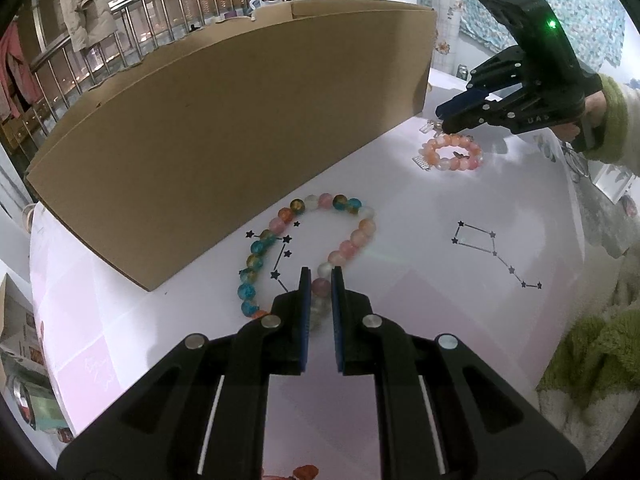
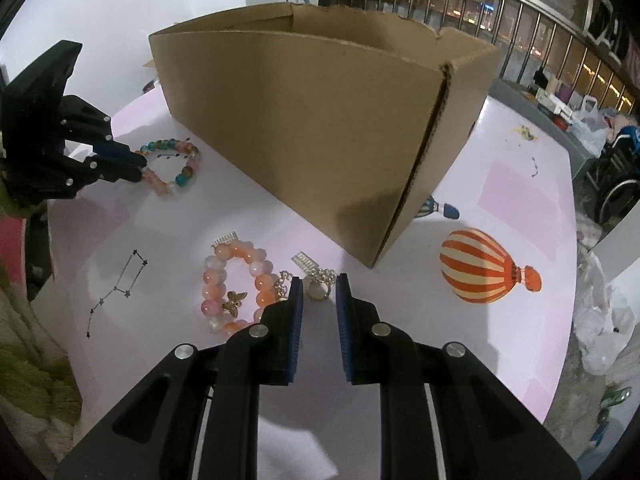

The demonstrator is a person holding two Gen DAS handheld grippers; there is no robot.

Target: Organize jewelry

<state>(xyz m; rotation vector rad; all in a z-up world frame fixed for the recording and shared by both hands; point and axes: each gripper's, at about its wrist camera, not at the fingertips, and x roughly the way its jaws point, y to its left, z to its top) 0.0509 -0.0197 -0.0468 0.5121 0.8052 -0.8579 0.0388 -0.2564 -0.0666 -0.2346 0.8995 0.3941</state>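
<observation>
Ring (image 2: 318,290) between right gripper (image 2: 319,292) fingers (image 2: 297,300).

Dim, cool indoor light, soft shadows, strong fisheye bending at edges.

Legible text was scarce. The body of the right hand-held gripper (image 1: 442,122) bore small raised letters that read roughly "UAS"; the last character was uncertain. Faint white script on a pink panel of the tabletop (image 1: 96,372) could not be read.
</observation>
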